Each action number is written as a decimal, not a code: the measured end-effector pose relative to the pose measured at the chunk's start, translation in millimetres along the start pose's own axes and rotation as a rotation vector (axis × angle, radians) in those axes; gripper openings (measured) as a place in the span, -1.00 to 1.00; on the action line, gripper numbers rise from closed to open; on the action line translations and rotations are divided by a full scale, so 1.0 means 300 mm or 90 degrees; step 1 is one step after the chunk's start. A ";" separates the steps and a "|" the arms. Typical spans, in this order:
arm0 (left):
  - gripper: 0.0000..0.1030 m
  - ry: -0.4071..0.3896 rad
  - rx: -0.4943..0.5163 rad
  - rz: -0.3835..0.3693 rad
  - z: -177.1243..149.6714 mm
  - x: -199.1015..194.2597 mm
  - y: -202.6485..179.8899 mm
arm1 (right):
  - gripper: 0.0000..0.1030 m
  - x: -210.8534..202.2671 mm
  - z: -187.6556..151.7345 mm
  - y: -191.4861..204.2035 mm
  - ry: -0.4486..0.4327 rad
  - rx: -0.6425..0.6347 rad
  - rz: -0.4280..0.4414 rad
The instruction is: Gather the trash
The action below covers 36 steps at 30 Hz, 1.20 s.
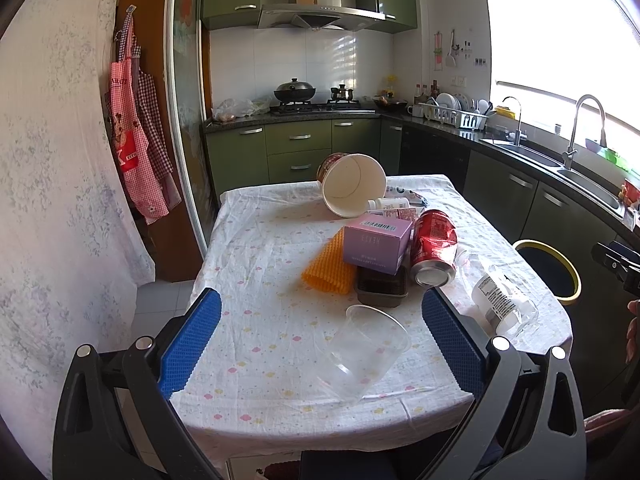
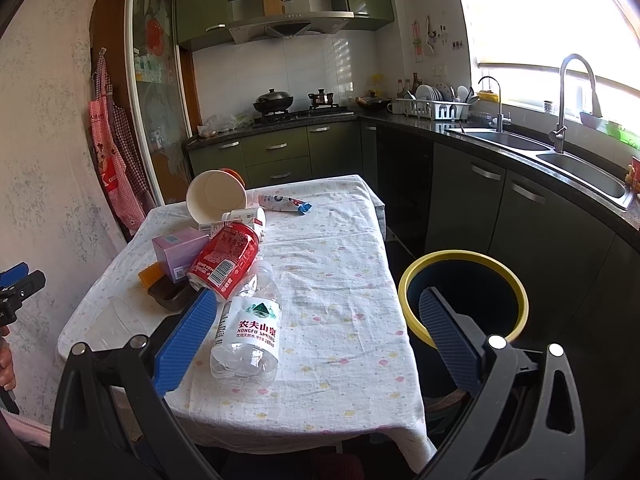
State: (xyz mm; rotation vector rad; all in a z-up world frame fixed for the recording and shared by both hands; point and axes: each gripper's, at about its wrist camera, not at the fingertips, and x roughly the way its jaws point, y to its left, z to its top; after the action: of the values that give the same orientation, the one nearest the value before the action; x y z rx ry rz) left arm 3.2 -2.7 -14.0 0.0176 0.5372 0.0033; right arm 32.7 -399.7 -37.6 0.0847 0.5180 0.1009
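Left gripper (image 1: 320, 316): one, its two blue-padded fingers standing spread wide and holding nothing, hovering over the near end of the table; the clear cup is lying between them on the cloth, touching neither.
Table (image 1: 256, 248): one, wearing a white cloth with small pastel marks; all the trash is lying on it.
Orange mesh piece (image 1: 326, 268): one, lying flat at the left of the pile, partly under the box.
Clear plastic cup (image 1: 362, 352): one, tipped on its side, nearest the camera.
Dark tray (image 1: 380, 290): one, sitting just behind the cup, with the box and can resting partly on it.
Paper bowl (image 1: 352, 184): one, lying on its side at the far end, its white inside facing the camera.
Lilac box (image 1: 376, 244): one, leaning on the tray beside the can.
White pill bottle (image 1: 390, 203): one, lying behind the box, touching the bowl.
Red can (image 1: 434, 246): one, dented, lying on its side against the box.
Water bottle (image 2: 248, 328): one, clear and labelled, lying on its side just right of the can.
Crumpled wrapper (image 2: 282, 202): one, lying alone at the far end, apart from the pile.
Right gripper (image 2: 316, 308): one, its fingers also standing wide apart and gripping nothing; the water bottle is lying just inside its left finger.
Bin (image 2: 464, 256): one, dark with a yellow rim, standing on the floor just right of the table.
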 end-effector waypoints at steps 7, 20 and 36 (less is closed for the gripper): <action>0.93 0.009 -0.002 0.000 -0.001 0.020 0.004 | 0.88 0.025 0.001 0.010 0.008 -0.004 0.000; 0.93 0.037 0.004 -0.001 0.001 0.079 -0.009 | 0.88 0.065 0.016 0.014 0.028 -0.010 0.003; 0.93 -0.005 0.043 0.031 0.288 0.388 0.023 | 0.87 0.431 0.443 0.237 -0.012 -0.195 0.124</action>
State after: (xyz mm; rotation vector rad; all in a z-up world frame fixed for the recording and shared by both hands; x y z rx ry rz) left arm 147.6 3.8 0.9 0.0960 0.5283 0.0332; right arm 205.2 -321.3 21.7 -0.1633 0.4699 0.3680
